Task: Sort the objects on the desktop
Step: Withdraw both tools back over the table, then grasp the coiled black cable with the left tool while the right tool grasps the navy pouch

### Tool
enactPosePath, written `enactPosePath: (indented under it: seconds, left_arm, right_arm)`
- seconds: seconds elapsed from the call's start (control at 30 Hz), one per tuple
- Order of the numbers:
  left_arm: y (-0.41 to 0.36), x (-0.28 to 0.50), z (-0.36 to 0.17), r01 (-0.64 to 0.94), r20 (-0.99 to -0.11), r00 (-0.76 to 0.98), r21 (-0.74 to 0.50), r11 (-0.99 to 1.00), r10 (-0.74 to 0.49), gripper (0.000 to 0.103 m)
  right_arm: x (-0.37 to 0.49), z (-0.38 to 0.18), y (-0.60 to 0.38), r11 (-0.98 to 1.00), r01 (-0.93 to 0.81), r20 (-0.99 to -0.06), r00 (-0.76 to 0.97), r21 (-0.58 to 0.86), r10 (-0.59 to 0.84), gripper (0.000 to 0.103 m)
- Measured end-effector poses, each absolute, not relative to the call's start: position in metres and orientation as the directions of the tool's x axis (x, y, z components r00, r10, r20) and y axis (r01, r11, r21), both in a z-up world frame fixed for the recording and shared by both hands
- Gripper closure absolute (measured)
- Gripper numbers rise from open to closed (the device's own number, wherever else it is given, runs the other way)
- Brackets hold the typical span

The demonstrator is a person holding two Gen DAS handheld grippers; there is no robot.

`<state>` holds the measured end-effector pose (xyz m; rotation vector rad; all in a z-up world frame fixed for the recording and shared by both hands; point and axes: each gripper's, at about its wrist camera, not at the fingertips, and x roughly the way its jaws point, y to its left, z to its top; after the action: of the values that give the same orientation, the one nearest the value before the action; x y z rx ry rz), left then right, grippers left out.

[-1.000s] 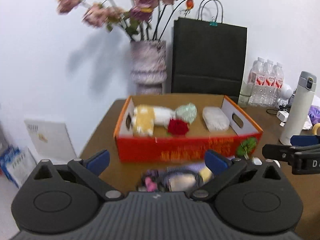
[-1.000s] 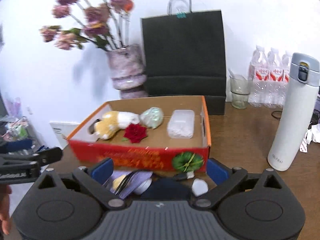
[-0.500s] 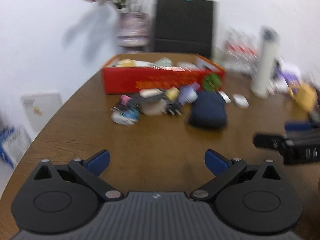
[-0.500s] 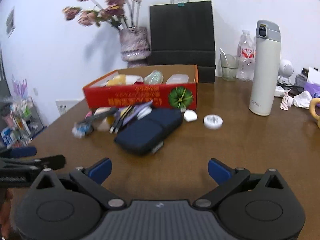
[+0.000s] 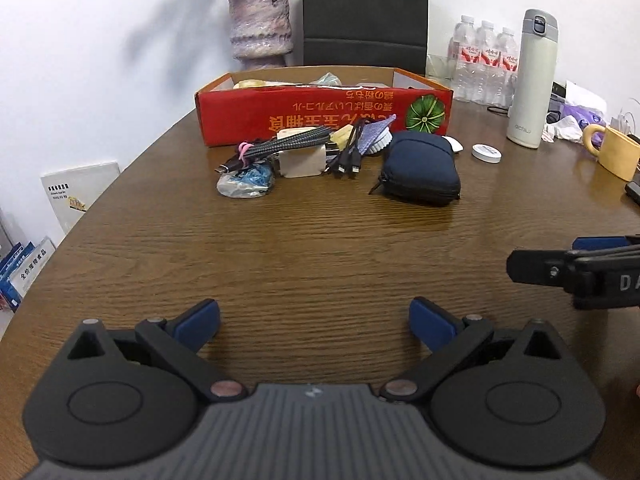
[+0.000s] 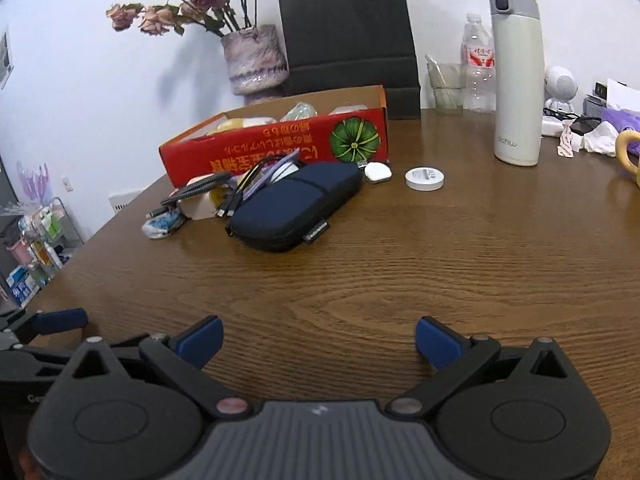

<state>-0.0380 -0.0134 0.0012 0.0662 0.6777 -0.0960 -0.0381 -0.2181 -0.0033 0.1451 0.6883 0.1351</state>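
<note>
A red cardboard box (image 5: 324,118) (image 6: 276,148) with several items inside stands at the far side of the brown table. In front of it lie a bundle of braided cables (image 5: 280,148) (image 6: 200,192), a beige charger block (image 5: 300,162), a crumpled clear wrapper (image 5: 244,182) (image 6: 162,226), a navy zip pouch (image 5: 422,168) (image 6: 296,210), a small white case (image 6: 377,172) and a round white tin (image 5: 486,153) (image 6: 424,178). My left gripper (image 5: 314,320) and my right gripper (image 6: 318,340) are both open and empty, low over bare table well short of the pile.
A white thermos (image 5: 532,80) (image 6: 516,76) stands at the right, with a yellow mug (image 5: 614,152), water bottles (image 5: 484,64), tissues and a glass (image 6: 446,86) near it. A vase of dried flowers (image 5: 260,24) and a black paper bag (image 5: 364,12) stand behind the box.
Both grippers have pulled back from above the box to low over the near table. The box and pile now lie farther ahead. Both stay open and empty.
</note>
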Motion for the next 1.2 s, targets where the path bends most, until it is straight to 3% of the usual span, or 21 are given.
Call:
enactPosePath:
  seconds: [0.5, 0.67, 0.8, 0.9, 0.97, 1.0, 1.07, 1.2]
  left_arm:
    - [-0.012, -0.034, 0.004, 0.114, -0.627, 0.775, 0.028, 0.993, -0.071, 0.0]
    - [0.0, -0.004, 0.047, 0.204, -0.527, 0.831, -0.007, 0.979, -0.177, 0.0]
    - [0.003, 0.056, 0.067, 0.302, -0.5, 0.824, -0.009, 0.953, -0.266, 0.002]
    - [-0.002, 0.095, 0.06, 0.339, -0.541, 0.803, 0.068, 0.938, -0.251, 0.015]
    - [-0.002, 0.106, 0.051, 0.376, -0.545, 0.794, 0.09, 0.922, -0.27, 0.029]
    - [0.0, 0.11, 0.047, 0.396, -0.553, 0.783, 0.088, 0.914, -0.286, 0.031]
    - [0.006, 0.115, 0.037, 0.398, -0.58, 0.76, 0.058, 0.916, -0.293, 0.058]
    - [0.022, 0.114, 0.032, 0.409, -0.584, 0.739, -0.007, 0.913, -0.336, 0.06]
  right_arm:
    - [-0.03, -0.006, -0.2, 0.995, -0.089, -0.667, 0.739, 0.038, 0.091, 0.0]
    - [-0.016, 0.009, -0.211, 0.981, -0.16, -0.675, 0.712, 0.109, 0.191, 0.0]
    - [0.01, 0.036, -0.217, 0.984, -0.156, -0.607, 0.775, 0.084, 0.175, 0.0]
    - [0.034, 0.053, -0.216, 0.988, -0.139, -0.553, 0.819, 0.066, 0.152, 0.001]
    - [0.046, 0.058, -0.214, 0.987, -0.146, -0.523, 0.837, 0.067, 0.159, 0.001]
    - [0.052, 0.059, -0.213, 0.986, -0.151, -0.512, 0.843, 0.07, 0.165, 0.001]
    - [0.062, 0.056, -0.21, 0.984, -0.155, -0.498, 0.849, 0.084, 0.177, 0.001]
    - [0.074, 0.034, -0.208, 0.975, -0.173, -0.528, 0.82, 0.137, 0.22, 0.004]
